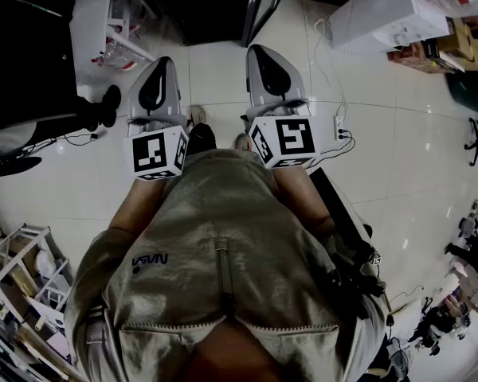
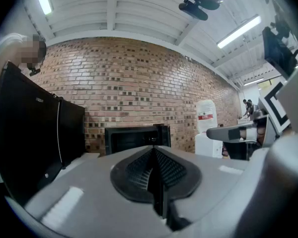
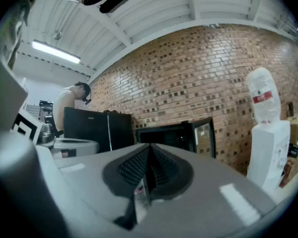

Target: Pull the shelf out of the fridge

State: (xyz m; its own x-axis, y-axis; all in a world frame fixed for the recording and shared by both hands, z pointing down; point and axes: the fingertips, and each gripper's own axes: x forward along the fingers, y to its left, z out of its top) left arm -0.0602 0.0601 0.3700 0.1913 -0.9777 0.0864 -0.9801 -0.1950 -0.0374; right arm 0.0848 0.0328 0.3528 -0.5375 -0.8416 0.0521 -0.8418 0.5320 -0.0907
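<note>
Both grippers are held side by side at chest height over the white tiled floor. My left gripper [image 1: 160,64] and right gripper [image 1: 260,52] are shut with nothing between the jaws. They point toward a small dark fridge [image 1: 223,6] against the brick wall, still some way off. Its glass door [image 3: 204,135] stands open to the right. In the left gripper view the pads of the left gripper [image 2: 153,151] meet in a line, with the fridge [image 2: 133,139] straight ahead. The right gripper [image 3: 149,148] shows the same. The fridge's inside is dark and no shelf can be made out.
A tall black fridge [image 2: 35,133] stands left of the small one, with a person [image 3: 69,105] beside it. A white water dispenser [image 3: 265,133] stands to the right. A power strip [image 1: 339,126] with cables lies on the floor. A wire rack [image 1: 24,281] stands at lower left.
</note>
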